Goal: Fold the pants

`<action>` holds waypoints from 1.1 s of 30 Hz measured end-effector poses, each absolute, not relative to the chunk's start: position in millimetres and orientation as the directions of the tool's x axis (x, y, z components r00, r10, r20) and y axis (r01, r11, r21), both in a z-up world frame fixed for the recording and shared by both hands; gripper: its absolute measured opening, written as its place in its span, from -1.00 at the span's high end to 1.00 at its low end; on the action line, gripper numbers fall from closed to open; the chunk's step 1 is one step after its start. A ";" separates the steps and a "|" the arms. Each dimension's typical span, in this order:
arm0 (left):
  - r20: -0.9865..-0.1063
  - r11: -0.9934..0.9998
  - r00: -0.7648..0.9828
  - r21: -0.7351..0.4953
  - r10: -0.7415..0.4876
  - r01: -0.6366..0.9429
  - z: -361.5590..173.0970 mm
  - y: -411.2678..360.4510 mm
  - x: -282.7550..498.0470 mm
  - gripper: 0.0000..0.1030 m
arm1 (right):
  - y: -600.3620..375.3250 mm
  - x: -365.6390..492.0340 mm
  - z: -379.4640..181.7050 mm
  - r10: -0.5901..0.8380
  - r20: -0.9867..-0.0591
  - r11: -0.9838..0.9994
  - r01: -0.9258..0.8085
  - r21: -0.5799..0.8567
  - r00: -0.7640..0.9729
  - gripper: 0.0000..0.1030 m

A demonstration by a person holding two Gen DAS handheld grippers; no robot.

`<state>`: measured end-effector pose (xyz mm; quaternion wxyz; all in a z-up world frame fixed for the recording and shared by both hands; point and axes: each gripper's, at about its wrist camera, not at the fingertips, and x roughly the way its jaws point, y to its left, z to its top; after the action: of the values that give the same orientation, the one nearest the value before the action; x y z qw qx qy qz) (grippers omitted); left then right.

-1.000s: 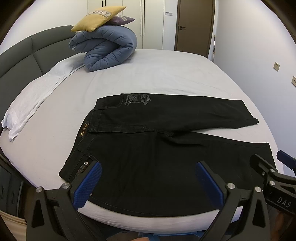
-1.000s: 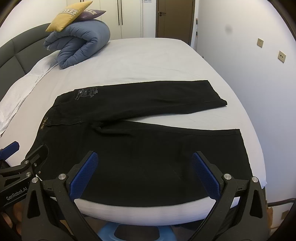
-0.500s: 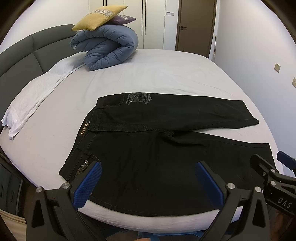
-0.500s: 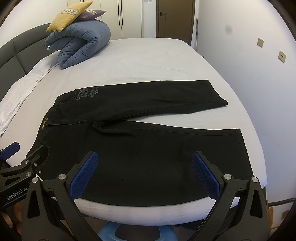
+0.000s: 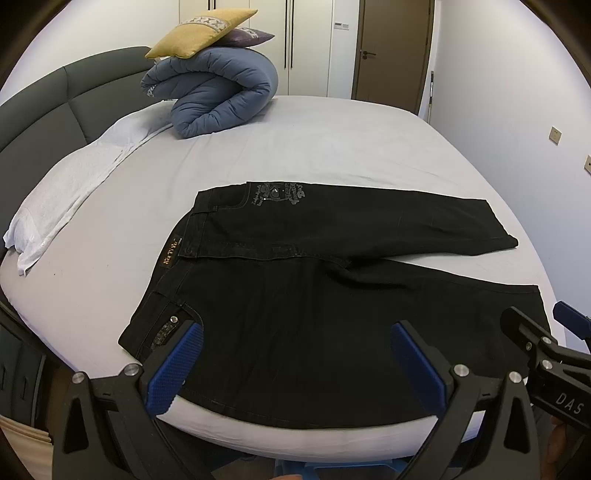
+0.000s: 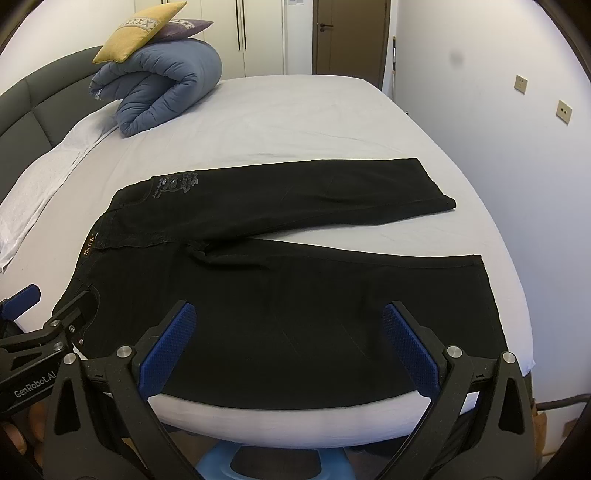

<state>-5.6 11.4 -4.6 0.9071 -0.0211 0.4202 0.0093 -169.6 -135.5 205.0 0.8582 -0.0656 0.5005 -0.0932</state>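
Observation:
Black pants [image 5: 306, 295] [image 6: 280, 280] lie flat on the bed, waistband to the left, both legs spread toward the right in a V. The near leg reaches the bed's front edge. My left gripper [image 5: 295, 354] hangs open over the near leg by the waist pocket, nothing between its blue pads. My right gripper [image 6: 286, 339] is open too, above the near leg further toward the hem. Each gripper shows at the edge of the other's view: the right gripper [image 5: 546, 354] and the left gripper [image 6: 48, 325].
The bed [image 5: 332, 147] has a pale sheet and a dark padded headboard [image 5: 55, 107] at the left. A rolled blue duvet [image 5: 218, 96] with a yellow cushion [image 5: 199, 29] sits at the far left. A white towel [image 5: 74, 184] lies along the headboard. A wall stands close on the right.
Both grippers stay nearly still and open. The views shift only slightly; the pants have not moved.

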 end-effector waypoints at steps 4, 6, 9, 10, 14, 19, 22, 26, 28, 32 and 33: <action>-0.763 0.999 0.646 -0.030 -0.001 -0.034 -4.8 12.3 -6.2 -1.00 | -136.2 -169.8 204.8 -0.225 -0.848 0.974 0.095 -0.204 0.481 -1.00; -0.763 0.999 0.646 -0.031 -0.002 -0.034 -5.1 12.8 -7.1 -1.00 | -134.6 -170.3 204.8 -0.224 -0.848 0.974 0.096 -0.204 0.480 -1.00; -0.764 0.999 0.646 -0.031 -0.001 -0.034 -5.2 12.9 -7.5 -1.00 | -134.7 -170.8 204.6 -0.223 -0.848 0.975 0.094 -0.203 0.480 -1.00; -0.763 0.999 0.646 -0.031 -0.001 -0.035 -5.5 13.0 -8.1 -1.00 | -135.0 -170.5 204.5 -0.223 -0.849 0.975 0.094 -0.203 0.479 -1.00; -0.764 0.999 0.646 -0.031 0.000 -0.037 -6.2 14.3 -10.8 -1.00 | -136.6 -170.2 204.5 -0.223 -0.849 0.975 0.095 -0.203 0.479 -1.00; -0.765 0.999 0.644 -0.032 -0.001 -0.037 -6.5 14.0 -10.9 -1.00 | -136.1 -172.4 202.7 -0.220 -0.851 0.975 0.092 -0.200 0.476 -1.00; -0.766 0.999 0.643 -0.031 0.001 -0.039 -6.8 14.1 -12.1 -1.00 | -136.2 -172.2 201.1 -0.219 -0.852 0.976 0.091 -0.199 0.475 -1.00; -0.766 0.999 0.642 -0.026 0.006 -0.041 -7.0 14.3 -11.8 -1.00 | -136.9 -171.8 199.5 -0.217 -0.855 0.976 0.090 -0.198 0.472 -1.00; -0.768 0.999 0.640 -0.028 0.006 -0.043 -7.7 15.4 -12.9 -1.00 | -136.4 -172.3 199.0 -0.216 -0.855 0.976 0.090 -0.197 0.471 -1.00; -0.766 0.999 0.643 -0.013 0.020 -0.047 -8.9 13.7 -11.9 -1.00 | -140.5 -169.8 198.0 -0.214 -0.859 0.977 0.089 -0.195 0.465 -1.00; -0.766 0.999 0.642 -0.010 0.022 -0.045 -9.1 12.5 -9.5 -1.00 | -140.7 -169.6 196.9 -0.213 -0.861 0.977 0.089 -0.194 0.462 -1.00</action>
<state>-9.5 12.5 -9.1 0.9061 -0.0139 0.4224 0.0184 -169.6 -140.7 196.9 0.8528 -0.0606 0.5111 -0.0885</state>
